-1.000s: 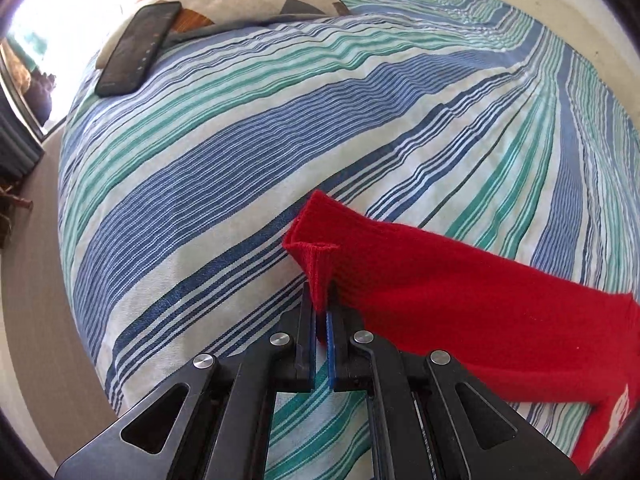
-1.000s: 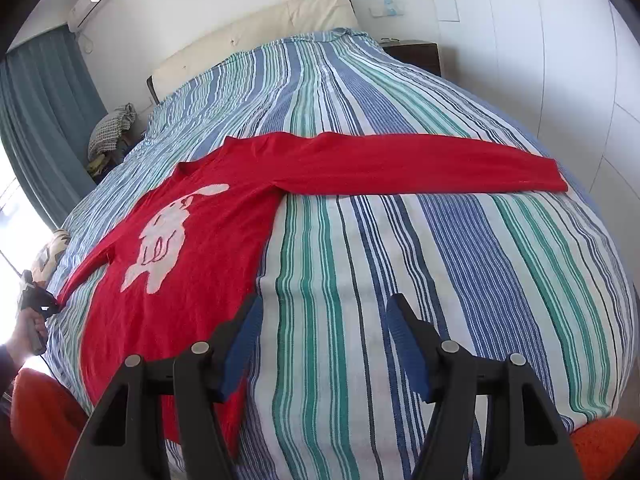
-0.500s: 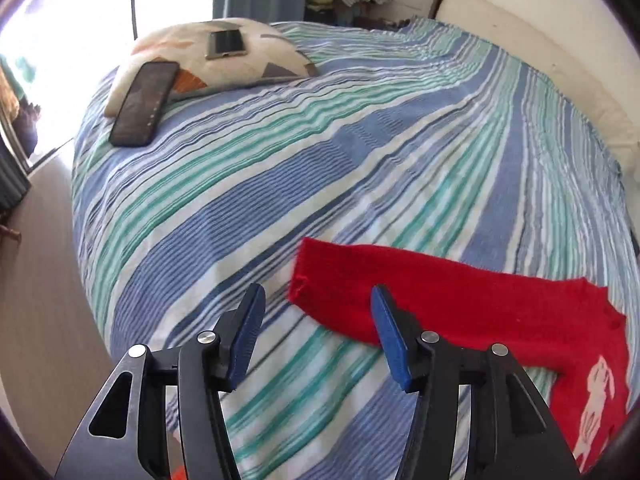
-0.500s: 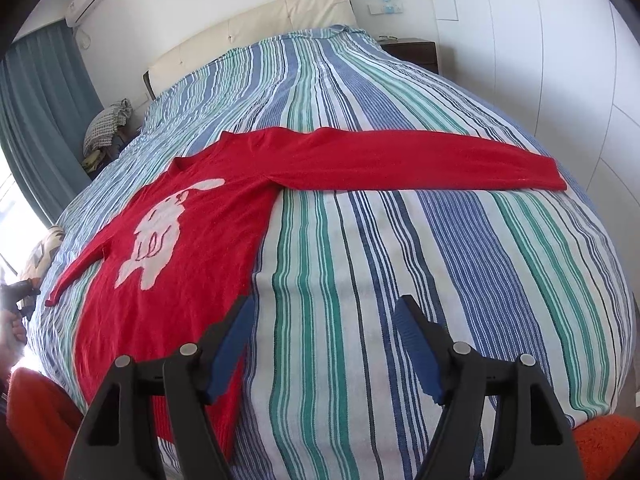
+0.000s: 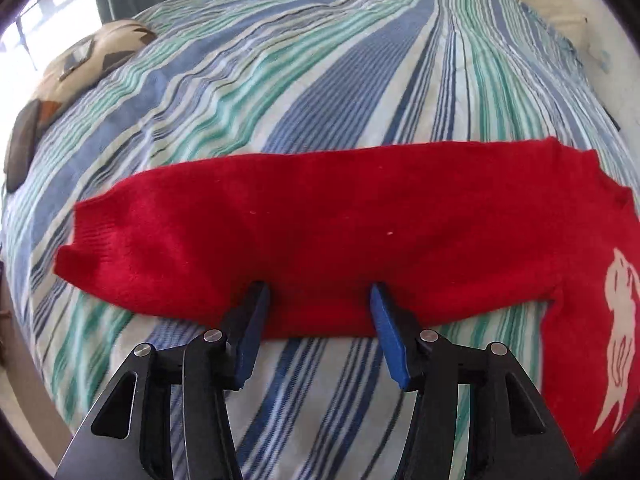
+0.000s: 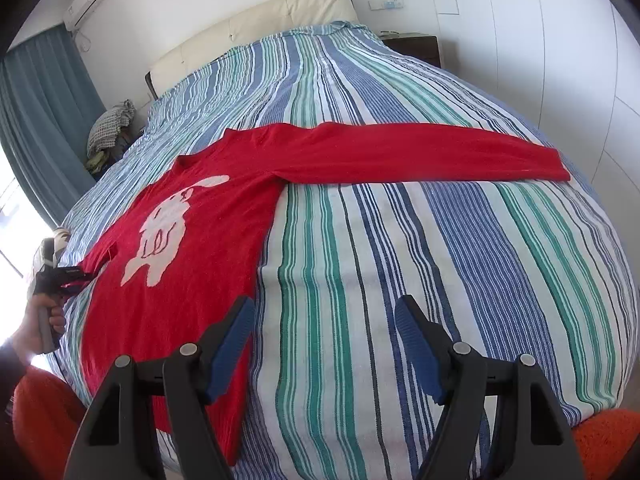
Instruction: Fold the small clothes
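— Since the earlier frame, what moved?
— Your left gripper (image 5: 316, 300) let go of the cuff and slid along the bed (image 6: 400, 260); its fingers (image 5: 256, 312) stood half open, empty, over the red sweater (image 6: 180, 280) sleeve (image 5: 300, 236), which ran crosswise.
— And the right gripper (image 6: 324, 324)?
— Wide open, empty, pitched down beside the sweater's edge.

Your sweater (image 6: 192, 264) lies flat on the bed (image 6: 400, 280), body toward its left edge, one sleeve (image 6: 420, 154) reaching across to the right edge, headboard (image 6: 256, 28) behind it.
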`<state>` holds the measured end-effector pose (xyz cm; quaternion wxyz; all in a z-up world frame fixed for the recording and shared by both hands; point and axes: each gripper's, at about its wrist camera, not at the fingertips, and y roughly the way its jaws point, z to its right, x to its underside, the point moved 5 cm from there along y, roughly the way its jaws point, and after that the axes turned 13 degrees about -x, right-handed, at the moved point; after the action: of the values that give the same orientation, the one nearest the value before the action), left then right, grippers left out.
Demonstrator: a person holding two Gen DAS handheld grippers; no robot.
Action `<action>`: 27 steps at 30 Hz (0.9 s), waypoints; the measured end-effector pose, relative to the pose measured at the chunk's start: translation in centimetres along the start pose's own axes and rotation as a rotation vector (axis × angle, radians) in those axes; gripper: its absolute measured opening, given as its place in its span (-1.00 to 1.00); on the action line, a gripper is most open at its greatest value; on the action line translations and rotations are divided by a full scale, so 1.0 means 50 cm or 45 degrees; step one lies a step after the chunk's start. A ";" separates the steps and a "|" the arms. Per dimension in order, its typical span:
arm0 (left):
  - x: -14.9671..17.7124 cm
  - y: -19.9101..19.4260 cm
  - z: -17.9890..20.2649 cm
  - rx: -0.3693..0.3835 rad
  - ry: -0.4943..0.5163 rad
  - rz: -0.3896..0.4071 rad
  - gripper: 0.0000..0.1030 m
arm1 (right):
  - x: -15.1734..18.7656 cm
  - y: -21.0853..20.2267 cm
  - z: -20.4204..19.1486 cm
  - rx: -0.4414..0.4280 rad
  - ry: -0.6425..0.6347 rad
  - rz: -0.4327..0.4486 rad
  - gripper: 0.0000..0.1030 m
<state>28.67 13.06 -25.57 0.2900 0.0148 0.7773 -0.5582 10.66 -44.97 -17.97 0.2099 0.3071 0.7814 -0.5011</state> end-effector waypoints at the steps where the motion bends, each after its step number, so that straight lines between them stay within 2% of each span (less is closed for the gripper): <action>1: 0.002 -0.009 -0.014 -0.028 0.026 0.013 0.07 | -0.001 -0.001 0.005 -0.003 0.011 0.002 0.40; 2: 0.003 -0.018 -0.032 -0.049 0.025 0.026 0.07 | -0.001 0.001 0.009 -0.006 0.021 0.002 0.40; 4: -0.002 -0.038 -0.081 -0.067 -0.057 0.055 0.14 | -0.004 0.006 0.013 -0.014 0.036 -0.001 0.40; 6: -0.019 -0.043 -0.140 -0.060 -0.177 0.088 0.45 | -0.005 0.010 0.011 -0.022 0.036 -0.006 0.40; 7: -0.026 -0.032 -0.170 -0.082 -0.231 0.085 0.52 | -0.004 0.012 0.007 -0.020 0.025 -0.009 0.40; 9: -0.024 0.022 -0.223 -0.138 -0.322 -0.013 0.58 | -0.004 0.015 -0.002 -0.013 -0.002 -0.013 0.40; 11: -0.003 0.092 -0.268 -0.170 -0.394 -0.181 0.58 | -0.003 0.015 -0.009 -0.001 -0.021 -0.014 0.40; 13: 0.006 0.092 -0.293 -0.135 -0.453 -0.152 0.59 | -0.002 0.012 -0.011 0.009 -0.026 -0.010 0.40; 15: 0.011 0.065 -0.298 -0.136 -0.452 -0.113 0.57 | -0.003 0.005 -0.011 0.024 -0.029 0.008 0.40; 19: 0.042 -0.021 -0.267 -0.015 -0.393 -0.009 0.58 | -0.008 0.000 -0.002 0.054 -0.010 0.031 0.41; 23: 0.089 -0.120 -0.181 0.135 -0.252 0.069 0.67 | -0.008 0.003 0.012 0.074 0.022 0.028 0.41; 27: 0.143 -0.177 -0.073 0.261 -0.070 0.092 0.71 | -0.007 -0.003 0.017 0.100 0.027 0.041 0.41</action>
<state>18.07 10.77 -20.55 0.3279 0.0571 0.7069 -0.6241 10.86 -45.87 -17.99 0.1975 0.3330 0.7583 -0.5246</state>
